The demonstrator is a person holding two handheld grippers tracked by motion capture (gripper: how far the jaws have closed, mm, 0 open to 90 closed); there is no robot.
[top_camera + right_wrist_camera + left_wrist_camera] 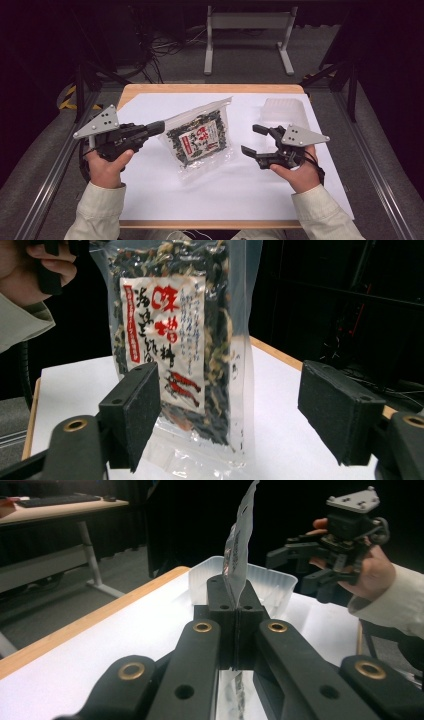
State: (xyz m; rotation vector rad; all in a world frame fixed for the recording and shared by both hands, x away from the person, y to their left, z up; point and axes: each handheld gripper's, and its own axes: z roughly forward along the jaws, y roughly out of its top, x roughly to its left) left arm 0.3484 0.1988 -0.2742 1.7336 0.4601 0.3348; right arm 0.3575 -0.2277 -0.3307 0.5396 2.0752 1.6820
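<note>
The left gripper (156,127) has its fingers clamped flat on one side edge of the clear plastic pouch of dark dried seaweed with a white and red label (200,140), which hangs tilted above the white sheet on the table (280,200), its lower corner looking close to the sheet. The right gripper (254,140) stands just beside the pouch's far edge, its fingers spread wide with nothing between them. As I see it, the risk is the single thin pinch: the slick film could slide out from between the left fingers, or the pouch could swing and twist. A translucent plastic tub (284,107) sits beyond the right fingers.
</note>
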